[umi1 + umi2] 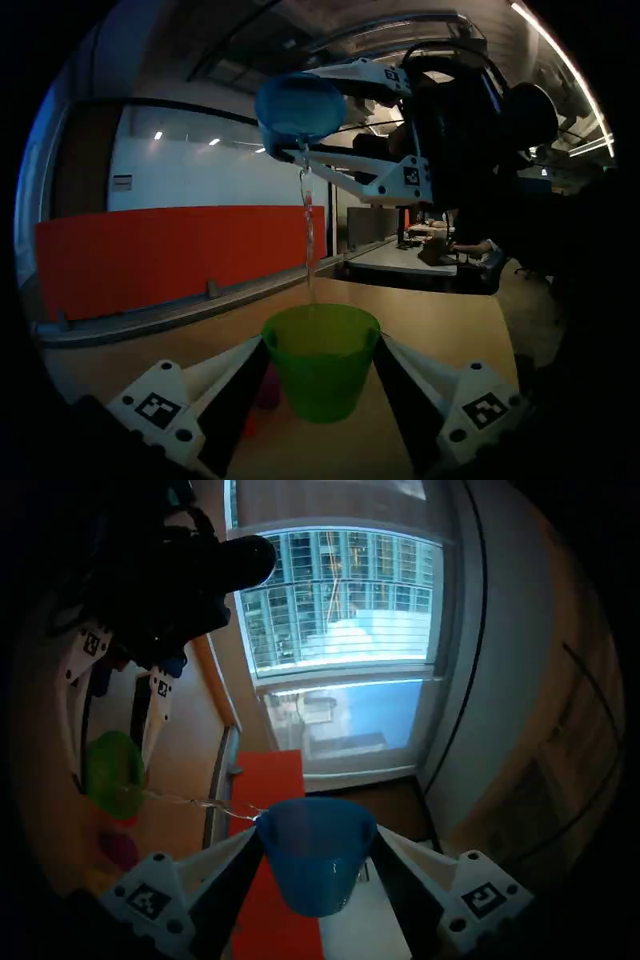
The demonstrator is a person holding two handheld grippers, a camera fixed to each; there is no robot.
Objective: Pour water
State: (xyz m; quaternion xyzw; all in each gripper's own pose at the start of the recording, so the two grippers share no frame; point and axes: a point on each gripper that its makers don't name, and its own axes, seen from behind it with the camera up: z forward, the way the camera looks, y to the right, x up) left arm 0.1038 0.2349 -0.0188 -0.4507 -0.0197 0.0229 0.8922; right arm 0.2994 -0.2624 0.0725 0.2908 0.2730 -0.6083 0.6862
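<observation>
In the left gripper view my left gripper is shut on a green cup, held upright just above the wooden table. Above it my right gripper holds a blue cup tipped over, and a thin stream of water falls from its rim into the green cup. In the right gripper view my right gripper is shut on the blue cup, water runs leftwards from its rim to the green cup, and the left gripper holds that cup.
An orange partition panel with a metal rail runs along the table's far edge. A pink object lies on the table beside the green cup. Desks stand farther back. A large window and an office wall are behind.
</observation>
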